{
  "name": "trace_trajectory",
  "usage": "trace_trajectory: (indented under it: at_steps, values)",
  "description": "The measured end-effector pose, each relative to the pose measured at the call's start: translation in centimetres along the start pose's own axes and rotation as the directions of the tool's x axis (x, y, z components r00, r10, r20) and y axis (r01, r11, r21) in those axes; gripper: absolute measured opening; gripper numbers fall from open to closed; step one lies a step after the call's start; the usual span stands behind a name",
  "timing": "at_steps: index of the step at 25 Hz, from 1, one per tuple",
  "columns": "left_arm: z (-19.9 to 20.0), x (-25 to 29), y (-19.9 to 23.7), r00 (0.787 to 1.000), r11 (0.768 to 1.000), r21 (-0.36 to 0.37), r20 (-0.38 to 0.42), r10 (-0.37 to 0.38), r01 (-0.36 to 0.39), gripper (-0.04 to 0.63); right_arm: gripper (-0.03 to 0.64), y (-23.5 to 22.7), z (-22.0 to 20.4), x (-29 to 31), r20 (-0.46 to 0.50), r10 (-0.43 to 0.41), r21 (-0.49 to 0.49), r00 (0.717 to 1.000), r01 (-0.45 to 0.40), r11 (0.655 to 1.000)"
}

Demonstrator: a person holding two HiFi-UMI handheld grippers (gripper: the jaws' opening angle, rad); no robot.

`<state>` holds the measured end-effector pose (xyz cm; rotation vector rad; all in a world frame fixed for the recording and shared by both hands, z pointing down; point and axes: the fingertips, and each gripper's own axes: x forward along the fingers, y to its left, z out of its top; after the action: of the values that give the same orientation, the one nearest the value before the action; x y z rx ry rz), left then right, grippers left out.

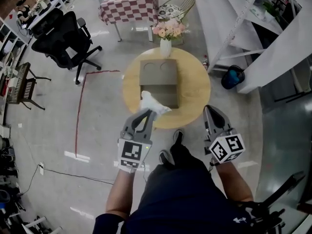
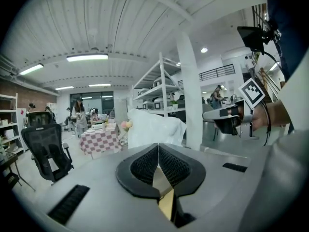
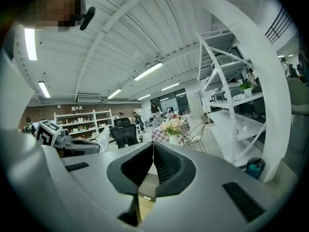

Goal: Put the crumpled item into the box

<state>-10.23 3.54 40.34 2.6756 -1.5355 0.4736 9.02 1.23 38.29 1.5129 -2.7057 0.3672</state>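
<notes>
Your left gripper (image 1: 148, 112) sits just left of the frame's centre in the head view. Its jaws are clamped on the white crumpled item (image 1: 154, 103), which sticks out past the tips. In the left gripper view the two dark pads (image 2: 145, 166) meet along one line, and the crumpled item (image 2: 154, 128) billows up just beyond them. From above, the item hangs over the near left corner of the open cardboard box (image 1: 158, 72). It overlaps the box's lower left edge, but you can't tell from these views whether it touches the cardboard. The box stands in the middle of the round wooden table (image 1: 196, 89), with its far flap folded back toward the top of the frame. A white vase of pink flowers (image 1: 167, 35) stands on the table's far rim, just beyond that flap. Your right gripper (image 1: 210, 109) is at the table's near right edge, well apart from the box. The right gripper view shows its jaws pressed together with nothing between them. Farther off, a table with a red-and-white checked cloth (image 1: 130, 5) is at the top of the head view. A black office chair (image 1: 66, 37) is at the upper left, and a line of red tape (image 1: 79, 108) runs down the floor on the left.
</notes>
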Motion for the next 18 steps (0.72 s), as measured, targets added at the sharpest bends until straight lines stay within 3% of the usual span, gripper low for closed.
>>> trace_trajectory:
  at_steps: [6,18]
  values:
    - [-0.3,3.6,1.5,0.999,1.0,0.014,-0.043,0.019,-0.018,0.018,0.014,-2.2,-0.5,4.5,-0.002,0.048,0.033,0.999,-0.048,0.998]
    - [-2.0,11.1,6.8,0.989,0.998,-0.046,-0.143,0.044,-0.051,0.018,0.014,-5.3,0.7,14.6,-0.038,0.151,0.048,0.988,-0.149,0.988]
